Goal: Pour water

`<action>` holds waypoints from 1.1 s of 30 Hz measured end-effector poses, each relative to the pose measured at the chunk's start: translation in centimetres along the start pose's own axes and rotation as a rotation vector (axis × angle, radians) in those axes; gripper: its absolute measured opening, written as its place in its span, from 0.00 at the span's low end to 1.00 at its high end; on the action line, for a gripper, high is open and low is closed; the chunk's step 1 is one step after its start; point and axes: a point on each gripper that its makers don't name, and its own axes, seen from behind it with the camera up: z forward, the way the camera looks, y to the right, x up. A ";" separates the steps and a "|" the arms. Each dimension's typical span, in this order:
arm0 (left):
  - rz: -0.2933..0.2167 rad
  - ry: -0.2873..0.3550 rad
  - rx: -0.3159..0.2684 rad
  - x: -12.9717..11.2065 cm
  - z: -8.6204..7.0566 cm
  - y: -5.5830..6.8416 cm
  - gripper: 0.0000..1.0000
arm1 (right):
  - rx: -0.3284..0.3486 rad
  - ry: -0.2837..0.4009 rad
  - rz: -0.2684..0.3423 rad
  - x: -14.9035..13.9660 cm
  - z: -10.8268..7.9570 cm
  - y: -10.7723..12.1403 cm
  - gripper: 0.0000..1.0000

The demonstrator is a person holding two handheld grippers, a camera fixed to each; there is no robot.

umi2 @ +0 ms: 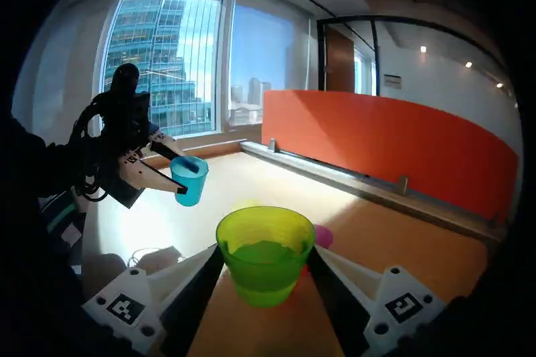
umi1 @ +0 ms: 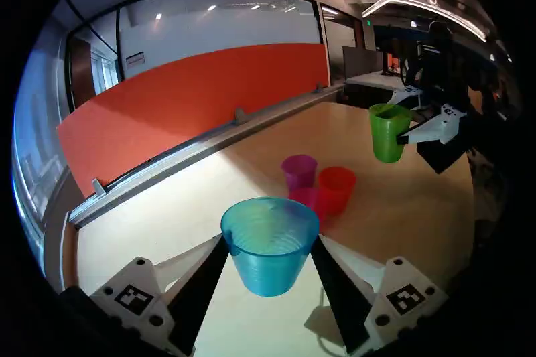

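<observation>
Two light, squashable cups: left gripper (umi1: pixel 269 244) jaws clamp blue cup (umi1: pixel 270 263), right gripper (umi2: pixel 264 251) jaws clamp green cup (umi2: pixel 264 276), under the rims (likely slippery).

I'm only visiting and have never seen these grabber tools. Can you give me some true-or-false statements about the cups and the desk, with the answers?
1. The left gripper holds a blue cup between its two fingers. True.
2. The right gripper holds a red cup. False: it holds a green cup; the red cup stands on the table.
3. A purple cup stands on the table close beside the red cup. True.
4. The panel along the table's far edge is blue. False: the panel is orange.
</observation>
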 end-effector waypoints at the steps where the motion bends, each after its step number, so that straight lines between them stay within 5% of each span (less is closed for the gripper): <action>1: 0.002 -0.010 -0.003 -0.4 0.2 0.0 0.84 | 0.002 -0.009 0.000 -0.3 0.0 0.0 0.88; 18: 0.073 -0.178 -0.046 -5.5 2.8 0.8 0.84 | 0.021 -0.113 -0.006 -4.2 0.9 0.5 0.88; 33: 0.028 -0.240 -0.098 -8.7 5.6 1.9 0.85 | 0.016 -0.149 0.004 -6.1 1.6 1.1 0.88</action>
